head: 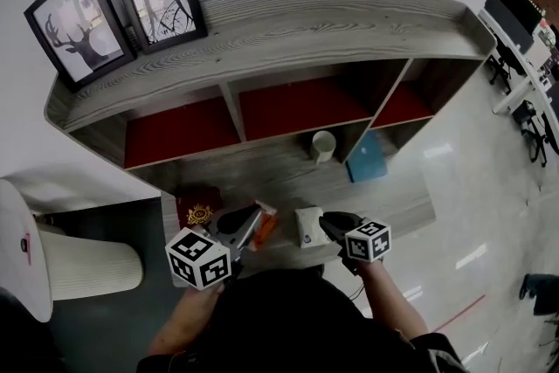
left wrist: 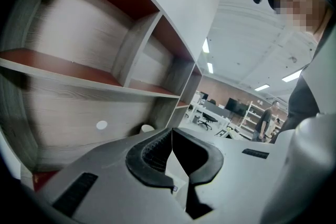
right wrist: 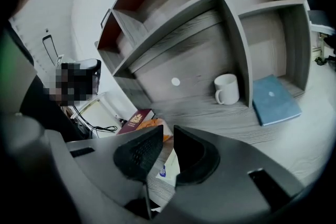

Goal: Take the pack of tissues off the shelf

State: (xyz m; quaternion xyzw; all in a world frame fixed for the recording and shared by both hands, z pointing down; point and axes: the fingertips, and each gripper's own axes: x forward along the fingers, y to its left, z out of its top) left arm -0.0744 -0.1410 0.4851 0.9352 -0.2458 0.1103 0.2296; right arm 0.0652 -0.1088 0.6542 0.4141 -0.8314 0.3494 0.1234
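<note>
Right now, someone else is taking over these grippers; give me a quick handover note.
Left claw: shut, empty, held left of the pack.
Right claw: shut, empty, poised right at the pack of tissues.
Pack: lying flat near the front edge of the lower shelf board, beside an orange packet.
Done: nothing grasped yet.
Left: open the right claw, grip the pack, lift it off the shelf.

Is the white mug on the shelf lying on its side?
No, the white mug stands upright on the grey shelf board, handle out to one side, in the right gripper view.
</note>
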